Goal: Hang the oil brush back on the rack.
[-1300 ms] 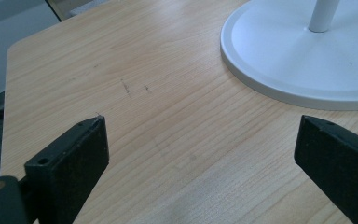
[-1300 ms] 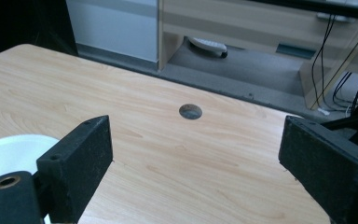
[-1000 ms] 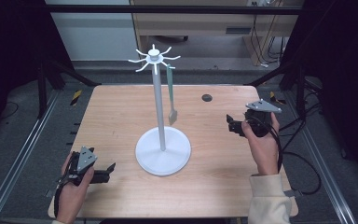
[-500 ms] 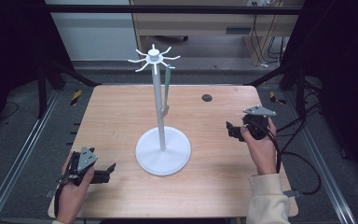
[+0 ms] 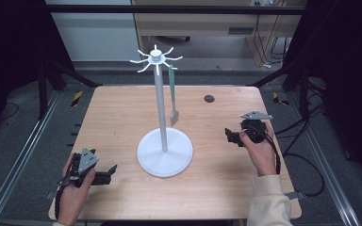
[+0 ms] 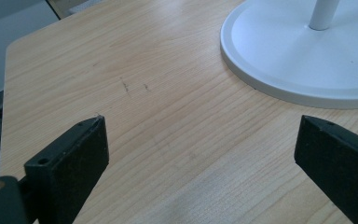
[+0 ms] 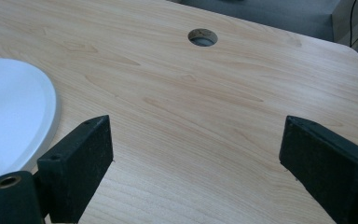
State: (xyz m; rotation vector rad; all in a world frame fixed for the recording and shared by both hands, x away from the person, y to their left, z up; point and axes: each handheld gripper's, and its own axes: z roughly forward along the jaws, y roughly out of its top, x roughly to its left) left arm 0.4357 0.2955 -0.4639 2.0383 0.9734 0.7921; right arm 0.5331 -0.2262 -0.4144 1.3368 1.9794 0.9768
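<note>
Two wide-spread grippers (image 5: 111, 170) (image 5: 228, 135) beside smooth white round-based stand (image 5: 164, 151).

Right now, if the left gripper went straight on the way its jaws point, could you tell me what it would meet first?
Probably the round white base of the hook stand: the left gripper, jaws open, points over bare wooden table toward its rim, though the rim sits somewhat to one side, so it might just pass.
</note>
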